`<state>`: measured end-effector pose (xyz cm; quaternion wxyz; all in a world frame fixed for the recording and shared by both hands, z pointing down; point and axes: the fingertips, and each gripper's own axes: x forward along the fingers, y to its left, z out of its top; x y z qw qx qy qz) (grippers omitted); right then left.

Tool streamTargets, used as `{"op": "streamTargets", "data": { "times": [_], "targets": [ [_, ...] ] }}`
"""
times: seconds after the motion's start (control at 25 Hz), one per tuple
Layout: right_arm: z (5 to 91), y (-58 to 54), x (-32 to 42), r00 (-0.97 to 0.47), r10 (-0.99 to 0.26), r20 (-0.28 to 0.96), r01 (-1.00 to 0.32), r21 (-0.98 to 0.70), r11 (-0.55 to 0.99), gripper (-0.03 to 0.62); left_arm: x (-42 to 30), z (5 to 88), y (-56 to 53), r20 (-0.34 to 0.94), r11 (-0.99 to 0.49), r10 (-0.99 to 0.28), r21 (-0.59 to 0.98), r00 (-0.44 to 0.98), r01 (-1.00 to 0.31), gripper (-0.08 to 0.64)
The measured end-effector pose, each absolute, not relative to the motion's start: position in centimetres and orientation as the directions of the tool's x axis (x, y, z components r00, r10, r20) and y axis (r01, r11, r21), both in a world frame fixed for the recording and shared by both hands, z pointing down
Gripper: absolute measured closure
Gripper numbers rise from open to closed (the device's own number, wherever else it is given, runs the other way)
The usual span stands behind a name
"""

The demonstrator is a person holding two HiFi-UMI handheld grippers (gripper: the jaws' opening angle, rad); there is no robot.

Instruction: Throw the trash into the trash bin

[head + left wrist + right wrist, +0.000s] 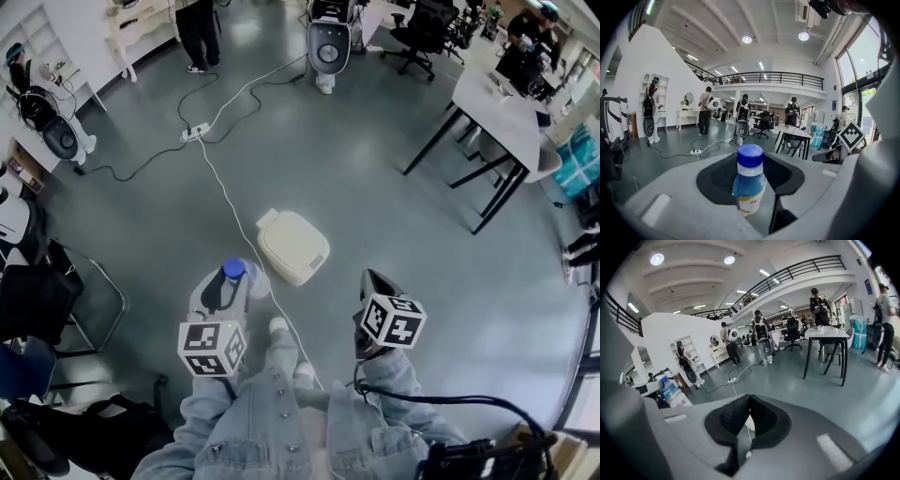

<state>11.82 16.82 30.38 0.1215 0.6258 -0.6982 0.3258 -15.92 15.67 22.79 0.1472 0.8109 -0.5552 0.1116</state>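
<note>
A plastic bottle [234, 271] with a blue cap and a blue-and-white label stands upright between the jaws of my left gripper [228, 283], which is shut on it. In the left gripper view the bottle [750, 180] fills the gap between the dark pads [717, 180] of the left gripper [750, 176]. The cream trash bin [292, 247], lid closed, sits on the grey floor just ahead and right of the bottle. My right gripper [372, 281] hangs right of the bin, jaws together and holding nothing. The right gripper view shows the right gripper [749, 401] with its pads meeting, and the bottle [672, 392] far left.
A white cable [225, 192] runs from a power strip [192, 132] past the bin toward my feet [278, 327]. A black-legged table [502, 103] stands at the right. Chairs and bags [42, 300] crowd the left. People stand at the far edge.
</note>
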Motion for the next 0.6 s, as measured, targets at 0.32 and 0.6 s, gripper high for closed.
{"op": "streamTargets", "data": {
  "times": [0.32, 0.6],
  "targets": [
    [28.6, 9.5, 11.1, -0.161, -0.819, 0.551, -0.960, -0.278, 0.002, 0.589, -16.4, 21.4, 8.0, 0.294, -0.382, -0.869, 0.118, 0.399, -0.917, 0.380],
    [26.7, 3.1, 8.4, -0.140, -0.830, 0.540, -0.972, -0.235, 0.011, 0.589, -19.3, 20.6, 0.9, 0.247, -0.392, -0.874, 0.149, 0.418, -0.908, 0.380]
  ]
}}
